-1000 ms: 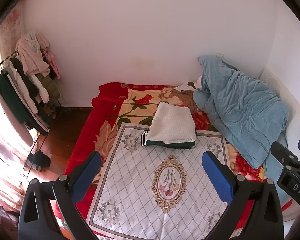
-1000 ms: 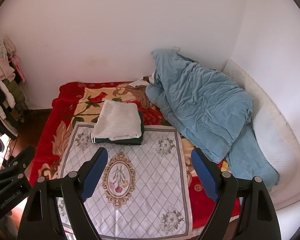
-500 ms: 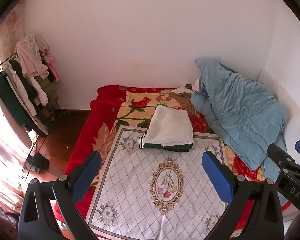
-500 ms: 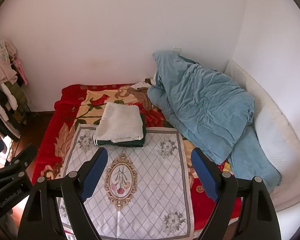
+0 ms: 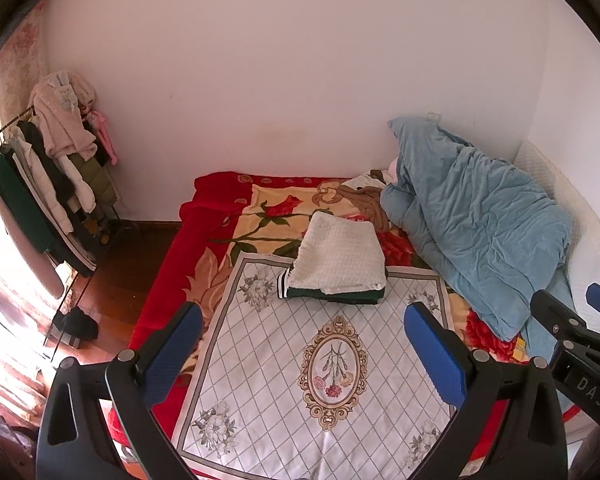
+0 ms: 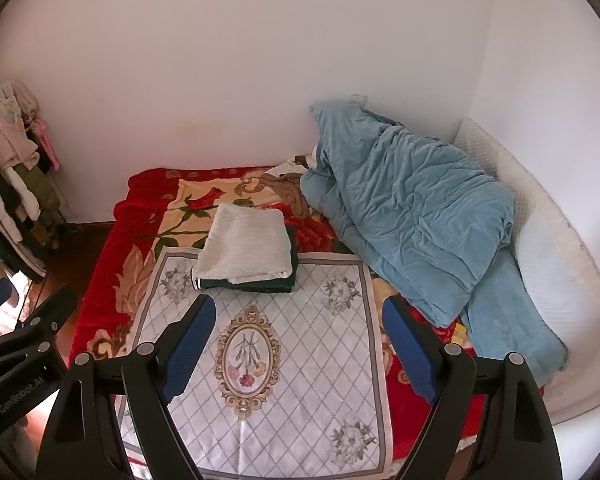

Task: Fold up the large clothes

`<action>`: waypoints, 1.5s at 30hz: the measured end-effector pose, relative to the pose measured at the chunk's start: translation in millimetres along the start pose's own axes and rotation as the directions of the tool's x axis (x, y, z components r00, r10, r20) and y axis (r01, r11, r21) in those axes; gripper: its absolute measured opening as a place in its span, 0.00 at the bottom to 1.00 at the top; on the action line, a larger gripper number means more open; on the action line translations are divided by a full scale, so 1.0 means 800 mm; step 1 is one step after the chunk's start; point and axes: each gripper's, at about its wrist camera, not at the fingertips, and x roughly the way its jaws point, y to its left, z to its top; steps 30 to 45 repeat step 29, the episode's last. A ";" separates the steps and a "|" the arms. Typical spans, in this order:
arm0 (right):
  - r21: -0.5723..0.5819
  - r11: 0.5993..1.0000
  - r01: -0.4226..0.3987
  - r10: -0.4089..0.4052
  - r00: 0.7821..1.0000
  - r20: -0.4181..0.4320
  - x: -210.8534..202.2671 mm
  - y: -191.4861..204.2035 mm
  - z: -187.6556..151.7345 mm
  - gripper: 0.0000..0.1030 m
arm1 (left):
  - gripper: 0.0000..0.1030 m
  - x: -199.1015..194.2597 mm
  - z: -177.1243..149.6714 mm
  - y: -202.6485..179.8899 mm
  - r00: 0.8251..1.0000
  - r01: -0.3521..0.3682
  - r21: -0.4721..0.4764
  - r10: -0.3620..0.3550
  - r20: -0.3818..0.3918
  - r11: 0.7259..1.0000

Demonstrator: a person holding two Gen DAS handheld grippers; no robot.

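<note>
Overhead, I hold my left gripper [image 5: 302, 354] and right gripper [image 6: 298, 350] spread wide, empty, above the folded clothes stack [image 6: 246, 254] on the bed [image 6: 100, 280].

Folded garment stack [image 5: 338, 264] lay on the far edge of the patterned cloth [image 5: 312, 364], at 12 o'clock from both views. Cloth lay on the bed blanket [image 5: 220, 248]. Heaped duvet [image 5: 476, 220] at 2 o'clock, against the wall. Clothes rack [image 5: 40, 184] stood at 10 o'clock, on the floor beside the bed.
</note>
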 end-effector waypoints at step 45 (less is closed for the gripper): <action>-0.001 1.000 -0.028 0.028 1.000 0.011 0.006 0.005 -0.005 0.91 | 1.00 -0.004 0.009 0.004 0.999 -0.004 -0.002 0.004 0.035 1.000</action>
